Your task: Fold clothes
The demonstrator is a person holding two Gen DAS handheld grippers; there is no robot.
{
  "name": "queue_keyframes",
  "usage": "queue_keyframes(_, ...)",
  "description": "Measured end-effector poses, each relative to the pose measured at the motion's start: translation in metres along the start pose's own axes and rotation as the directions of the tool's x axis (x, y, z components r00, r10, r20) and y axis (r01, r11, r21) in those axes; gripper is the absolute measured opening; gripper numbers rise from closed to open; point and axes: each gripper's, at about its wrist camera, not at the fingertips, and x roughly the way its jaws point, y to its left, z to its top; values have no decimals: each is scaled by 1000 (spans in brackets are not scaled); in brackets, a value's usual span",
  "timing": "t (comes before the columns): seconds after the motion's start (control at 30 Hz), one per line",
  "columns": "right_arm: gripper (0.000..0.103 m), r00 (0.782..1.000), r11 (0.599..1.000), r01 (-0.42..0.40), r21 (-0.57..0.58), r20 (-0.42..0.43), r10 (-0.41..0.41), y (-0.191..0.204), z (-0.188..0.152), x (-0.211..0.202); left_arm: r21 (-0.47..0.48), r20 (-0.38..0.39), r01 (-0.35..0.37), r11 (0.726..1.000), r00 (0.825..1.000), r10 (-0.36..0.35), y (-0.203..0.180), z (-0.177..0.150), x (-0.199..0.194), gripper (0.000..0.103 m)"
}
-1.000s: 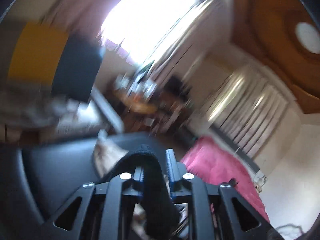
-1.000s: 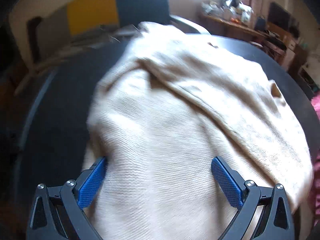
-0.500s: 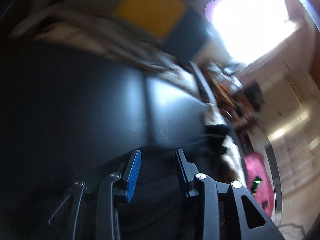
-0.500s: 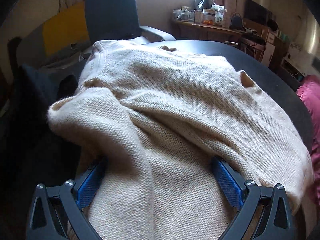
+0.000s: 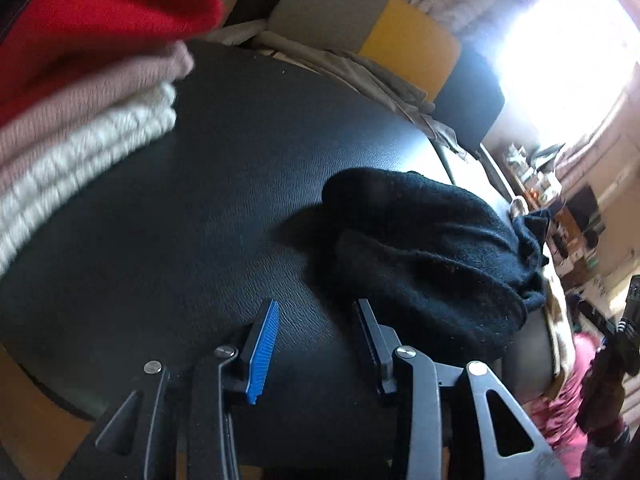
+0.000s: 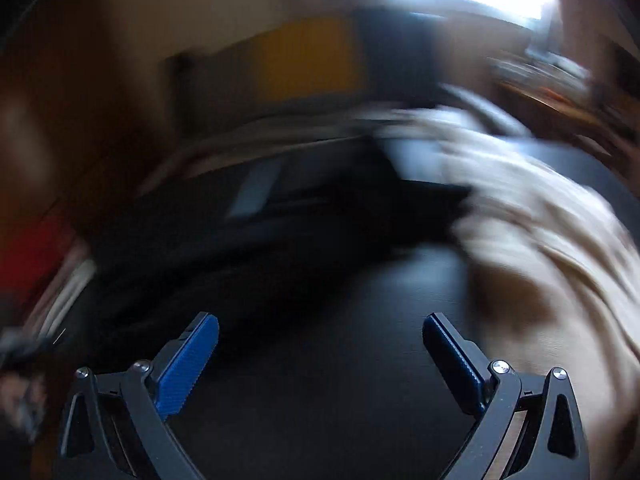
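A black knit garment lies bunched on the black table, just right of my left gripper. That gripper is open and empty, low over the table. A folded stack of red, pink and white knits sits at the left. In the blurred right wrist view, my right gripper is wide open and empty above the table. The cream sweater lies to its right, and a dark garment lies ahead to the left.
A grey and yellow chair with grey cloth draped on it stands behind the table. A bright window and a cluttered desk are at the right. Pink bedding lies beyond the table's right edge.
My left gripper let go of the black garment, opened, and swung down to the table. My right gripper left the cream sweater and moved left, still open.
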Motion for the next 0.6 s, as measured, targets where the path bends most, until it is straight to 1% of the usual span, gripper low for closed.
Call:
queue_keyframes(0.03, 103, 999, 996, -42, -77, -22, 41, 31, 3, 9, -12, 2, 6, 1000, 1000, -6, 1, -2, -2, 38)
queue_keyframes(0.07, 103, 995, 984, -88, -154, -48, 82, 61, 6, 18, -23, 5, 11, 1000, 1000, -11, 2, -3, -3, 38)
queue_keyframes(0.13, 103, 985, 941, -165, -296, -86, 146, 119, 10, 31, -46, 10, 23, 999, 1000, -23, 3, -7, -6, 38)
queue_keyframes(0.17, 103, 984, 918, -173, -357, -93, 150, 142, 11, 38, -58, 12, 29, 998, 1000, -28, 4, -8, -8, 38)
queue_keyframes(0.23, 103, 988, 866, -153, -475, -99, 120, 186, 14, 57, -81, 18, 40, 996, 999, -39, 6, -11, -11, 39)
queue_keyframes(0.33, 103, 976, 811, -205, -548, -177, 128, 231, 16, 93, -105, 27, 54, 993, 998, -51, 9, -15, -18, 39)
queue_keyframes(0.37, 103, 966, 794, -241, -558, -220, 139, 245, 14, 107, -105, 31, 55, 993, 998, -52, 10, -14, -22, 39)
queue_keyframes(0.4, 103, 958, 774, -260, -577, -256, 130, 261, 9, 122, -106, 31, 58, 993, 998, -55, 10, -14, -23, 39)
queue_keyframes(0.53, 102, 955, 702, -218, -678, -295, 12, 290, -12, 157, -103, 18, 52, 993, 999, -51, 11, -18, -28, 39)
queue_keyframes(0.57, 91, 955, 685, -206, -698, -297, -15, 293, -17, 160, -99, 8, 44, 994, 999, -44, 9, -19, -27, 39)
queue_keyframes(0.6, 79, 960, 671, -183, -719, -276, -34, 292, -19, 159, -96, 1, 36, 995, 999, -36, 4, -18, -24, 39)
